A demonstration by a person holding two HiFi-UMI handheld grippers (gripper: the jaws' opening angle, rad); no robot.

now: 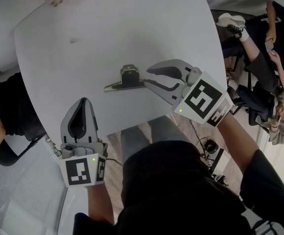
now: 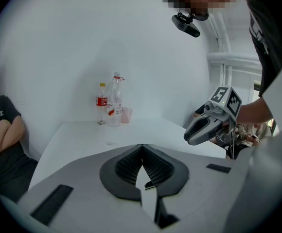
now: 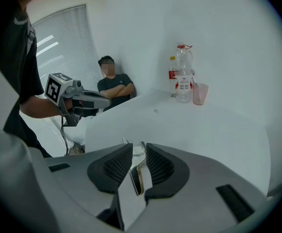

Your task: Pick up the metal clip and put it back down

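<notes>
The metal clip [image 1: 125, 82] lies on the white table [image 1: 83, 43] near its front edge. My right gripper [image 1: 147, 76] is at the clip's right end with its jaws apart, one on each side of that end. In the right gripper view the clip [image 3: 137, 171] shows in the gap between the pads [image 3: 115, 166], which do not press on it. My left gripper [image 1: 83, 103] hovers over the table's front left edge, well clear of the clip. Its jaws meet at the tips [image 2: 142, 146] with nothing between them.
Plastic bottles [image 3: 182, 81] and a pink cup [image 3: 199, 93] stand at the table's far end. A person with folded arms [image 3: 114, 84] sits at the left side. Other people [image 1: 264, 58] sit beyond the right edge. Cables lie on the floor [image 1: 208, 146].
</notes>
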